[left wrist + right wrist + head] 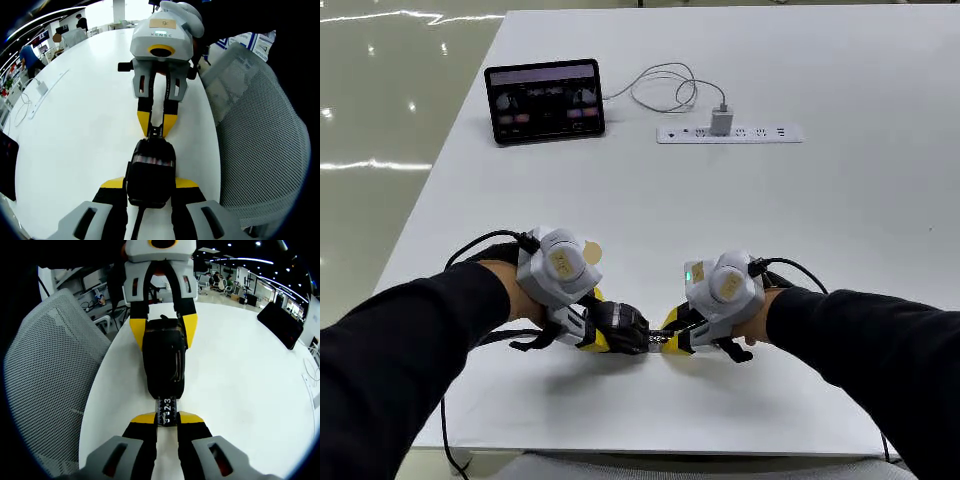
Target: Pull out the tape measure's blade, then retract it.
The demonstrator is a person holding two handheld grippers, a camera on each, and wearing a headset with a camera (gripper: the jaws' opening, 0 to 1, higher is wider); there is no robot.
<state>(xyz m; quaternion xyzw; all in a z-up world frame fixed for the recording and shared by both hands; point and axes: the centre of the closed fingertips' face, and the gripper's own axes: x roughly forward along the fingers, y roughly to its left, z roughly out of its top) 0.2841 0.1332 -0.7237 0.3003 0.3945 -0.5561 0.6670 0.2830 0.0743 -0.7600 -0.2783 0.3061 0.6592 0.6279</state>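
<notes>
One table (820,220), one tape measure (150,172), one tablet (545,100), one power strip (730,133), one charger (721,121), one chair (260,125); two grippers: left gripper (150,182), right gripper (167,417).

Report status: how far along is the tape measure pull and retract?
Done: left tool clamps the tape measure case; right tool pinches the blade at its end. In hand: the pull looks barely begun, with just the first few marks out. Left: draw the blade out, then retract it.

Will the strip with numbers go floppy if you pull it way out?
Probably not yet: the short blade spans straight between the black case and the right tool. Pulled far, it would likely sag. Released, it may snap back into the case.
</notes>
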